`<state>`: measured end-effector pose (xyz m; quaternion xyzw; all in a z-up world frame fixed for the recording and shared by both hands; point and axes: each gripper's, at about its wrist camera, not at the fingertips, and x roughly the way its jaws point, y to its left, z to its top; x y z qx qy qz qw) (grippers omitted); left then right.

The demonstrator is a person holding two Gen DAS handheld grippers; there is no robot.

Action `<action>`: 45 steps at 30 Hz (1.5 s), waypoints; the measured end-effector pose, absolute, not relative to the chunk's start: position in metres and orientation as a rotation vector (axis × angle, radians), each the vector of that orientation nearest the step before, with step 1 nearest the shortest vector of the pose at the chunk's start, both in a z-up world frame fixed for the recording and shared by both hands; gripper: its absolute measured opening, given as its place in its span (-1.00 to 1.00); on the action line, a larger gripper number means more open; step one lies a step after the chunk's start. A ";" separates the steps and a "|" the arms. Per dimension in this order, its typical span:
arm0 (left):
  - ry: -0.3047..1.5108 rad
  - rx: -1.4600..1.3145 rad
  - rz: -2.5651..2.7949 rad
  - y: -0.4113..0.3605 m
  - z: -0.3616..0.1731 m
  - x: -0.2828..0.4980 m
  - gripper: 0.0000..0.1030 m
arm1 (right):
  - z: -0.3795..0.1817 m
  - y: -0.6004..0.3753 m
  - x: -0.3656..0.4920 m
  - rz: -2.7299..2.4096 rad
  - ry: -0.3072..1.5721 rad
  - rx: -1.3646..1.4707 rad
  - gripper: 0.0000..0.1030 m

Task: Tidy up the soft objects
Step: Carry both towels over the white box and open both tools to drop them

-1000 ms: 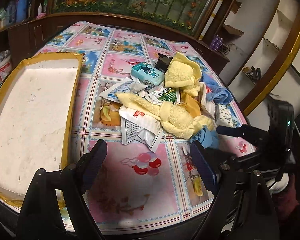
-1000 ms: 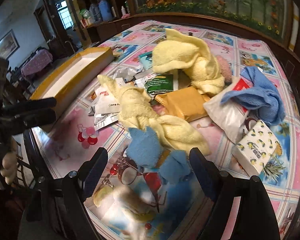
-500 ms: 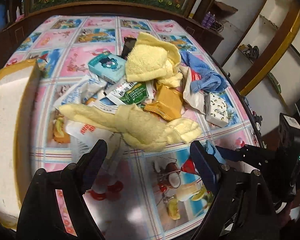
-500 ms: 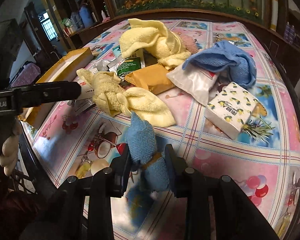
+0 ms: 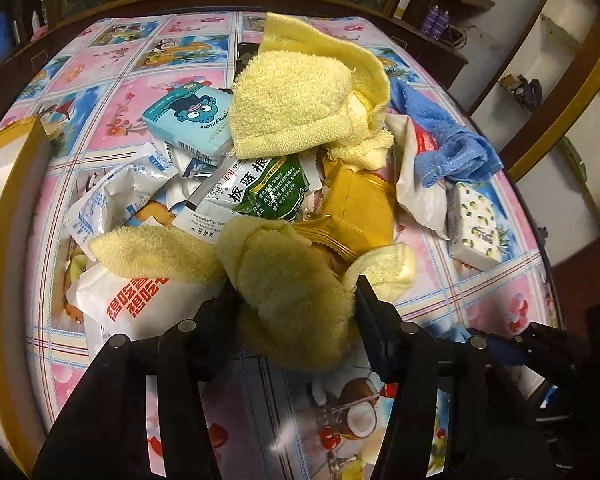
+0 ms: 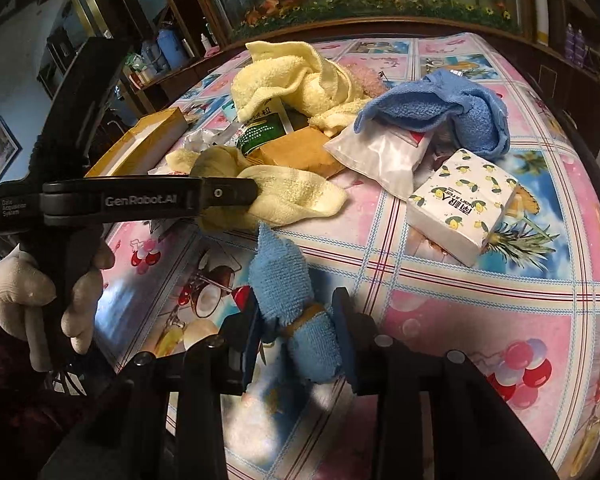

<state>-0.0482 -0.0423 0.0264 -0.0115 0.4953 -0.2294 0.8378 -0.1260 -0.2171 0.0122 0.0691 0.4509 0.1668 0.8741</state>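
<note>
The left gripper (image 5: 296,300) has just been closing, and its two black fingers now pinch a bunched yellow towel (image 5: 288,280) at the near side of the pile; the towel's long tail (image 5: 152,254) trails off to the left over a white packet with red print (image 5: 128,300). The right gripper (image 6: 296,320) is clamped on a small blue cloth (image 6: 284,280), pads pressing both flanks, the cloth's tip standing up above the fingers near the front edge of the table (image 6: 480,300). In the right wrist view a gloved hand (image 6: 44,296) holds the left tool's handle, and that tool's finger reaches across to the yellow towel just beyond the blue cloth — the two grippers work close side by side. Behind them the heap is tight: a second yellow towel (image 5: 300,96) lies draped over a green-and-white sachet (image 5: 260,192), with a tan pouch (image 5: 352,212) beside it, a light blue tissue pack (image 5: 188,120) to the left, and a larger blue towel (image 6: 440,108) over a white plastic bag (image 6: 380,156) to the right. A lemon-print tissue pack (image 6: 464,200) sits apart on the right. Open tablecloth shows near the front and right edges — the far strip beyond the pile is also bare. A yellow-rimmed box (image 5: 8,200) lies along the left edge.
</note>
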 end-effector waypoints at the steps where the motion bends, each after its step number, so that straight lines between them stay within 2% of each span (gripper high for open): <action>1: 1.038 -0.052 -0.511 -0.038 0.030 -0.051 0.05 | 0.013 -0.216 -0.126 0.345 0.941 0.139 -0.32; 6: 0.966 -0.160 -0.599 0.002 0.061 -0.080 0.05 | 0.018 -0.211 -0.132 0.354 0.933 0.151 -0.38; 11: 0.841 -0.240 -0.635 0.058 0.122 -0.115 0.05 | 0.050 -0.202 -0.142 0.448 0.874 0.210 -0.39; 16: 0.665 -0.307 -0.634 0.132 0.199 -0.152 0.06 | 0.119 -0.176 -0.148 0.636 0.737 0.259 -0.39; 20: 0.540 -0.231 -0.526 0.181 0.260 -0.172 0.06 | 0.187 -0.142 -0.142 0.843 0.610 0.314 -0.39; 24: 0.546 -0.111 -0.374 0.208 0.298 -0.140 0.06 | 0.248 -0.102 -0.100 1.003 0.555 0.413 -0.38; 26: 0.569 -0.061 -0.309 0.215 0.300 -0.107 0.07 | 0.266 -0.076 -0.064 0.996 0.570 0.434 -0.38; 29: 0.640 -0.057 -0.234 0.228 0.274 -0.053 0.08 | 0.253 -0.027 -0.010 0.909 0.666 0.403 -0.38; 35: 0.807 -0.160 -0.211 0.251 0.157 0.031 0.08 | 0.143 0.034 0.061 0.782 0.944 0.360 -0.38; 41: 0.940 -0.281 -0.195 0.260 0.070 0.088 0.14 | 0.094 0.064 0.089 0.645 0.983 0.187 -0.31; 44: 0.984 -0.350 -0.224 0.263 0.051 0.099 0.15 | 0.079 0.066 0.097 0.623 1.011 0.165 -0.25; 45: 0.991 -0.368 -0.236 0.265 0.049 0.098 0.15 | 0.077 0.065 0.100 0.621 1.018 0.179 -0.16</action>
